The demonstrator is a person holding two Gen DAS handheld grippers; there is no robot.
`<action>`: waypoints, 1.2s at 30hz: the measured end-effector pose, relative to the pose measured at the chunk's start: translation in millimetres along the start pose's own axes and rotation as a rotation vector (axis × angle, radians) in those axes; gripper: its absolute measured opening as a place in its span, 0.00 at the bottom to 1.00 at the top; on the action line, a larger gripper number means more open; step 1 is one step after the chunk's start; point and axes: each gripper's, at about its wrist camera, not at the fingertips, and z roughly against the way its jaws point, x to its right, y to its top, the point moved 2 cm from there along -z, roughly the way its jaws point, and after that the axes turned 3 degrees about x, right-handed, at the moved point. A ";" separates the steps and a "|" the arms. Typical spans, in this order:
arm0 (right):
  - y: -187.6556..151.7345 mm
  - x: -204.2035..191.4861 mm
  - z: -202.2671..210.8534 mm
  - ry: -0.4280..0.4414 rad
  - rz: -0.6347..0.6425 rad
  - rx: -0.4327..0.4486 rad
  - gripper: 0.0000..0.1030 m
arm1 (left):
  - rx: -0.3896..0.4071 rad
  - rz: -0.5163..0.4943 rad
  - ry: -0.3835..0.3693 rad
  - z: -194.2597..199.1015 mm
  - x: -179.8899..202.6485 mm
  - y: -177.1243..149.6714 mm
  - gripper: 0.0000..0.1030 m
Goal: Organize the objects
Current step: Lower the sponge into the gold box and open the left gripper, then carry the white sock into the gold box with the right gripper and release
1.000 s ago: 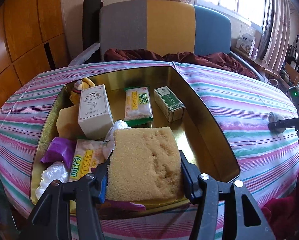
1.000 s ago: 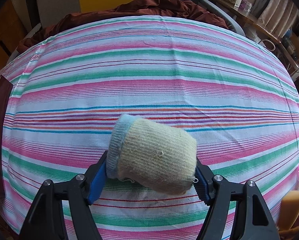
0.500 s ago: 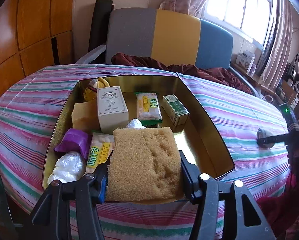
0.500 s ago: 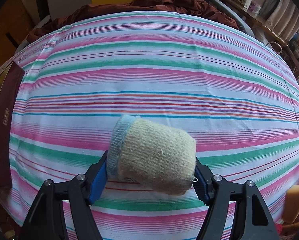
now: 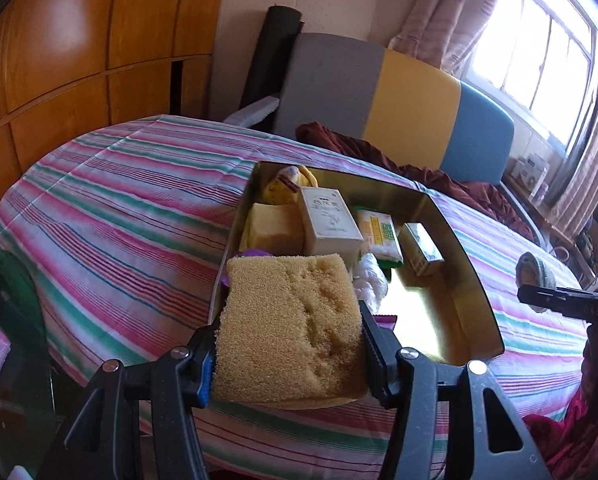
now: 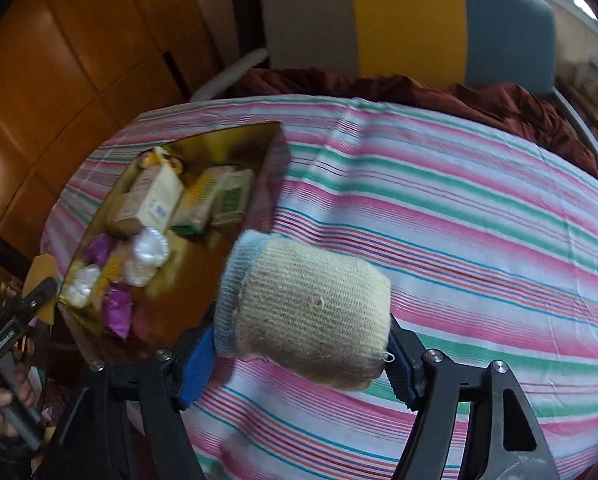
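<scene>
Golden tray (image 5: 481,300) holds open floor beside right wall.

Both wrist cameras look steeply down, close over the striped bed (image 5: 131,216); each view shares the gold tray (image 5: 479,300) (image 6: 235,140) and the chair (image 5: 379,92) behind it.

Bright daylight pours in from the window (image 5: 539,52), which looks washed out white. The gold tray (image 5: 475,292) floor shines with glare. The right wrist view is blurry. Both pictures bend and darken at the corners.
</scene>
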 end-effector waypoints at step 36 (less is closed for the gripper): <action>8.5 -84.5 -39.5 0.004 0.195 -0.027 0.71 | -0.006 0.004 -0.009 -14.7 -9.3 10.9 0.78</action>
